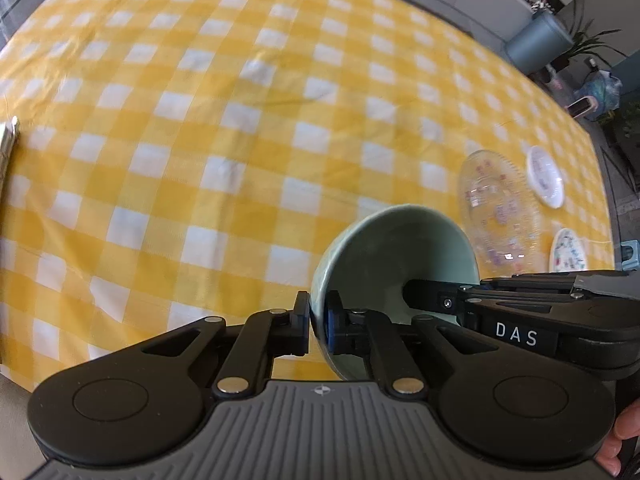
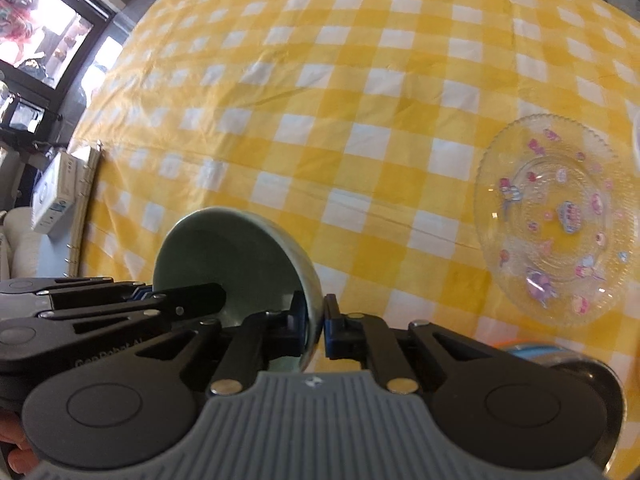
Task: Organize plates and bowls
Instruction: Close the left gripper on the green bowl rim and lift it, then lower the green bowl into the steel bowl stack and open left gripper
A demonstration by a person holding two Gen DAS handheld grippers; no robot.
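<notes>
I note my left gripper [image 1: 318, 326] clamped on the rim of the pale green ceramic bowl [image 1: 400, 248]; my right gripper [image 2: 316, 326] pinches the opposite rim. Beyond, a clear patterned glass plate [image 2: 556, 220] lies on the yellow checked tablecloth [image 2: 320, 100].

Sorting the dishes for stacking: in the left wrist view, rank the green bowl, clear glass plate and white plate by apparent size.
1. Green bowl, though it is nearest the camera, so this is unsure.
2. Clear glass plate.
3. White plate, farthest away.
</notes>
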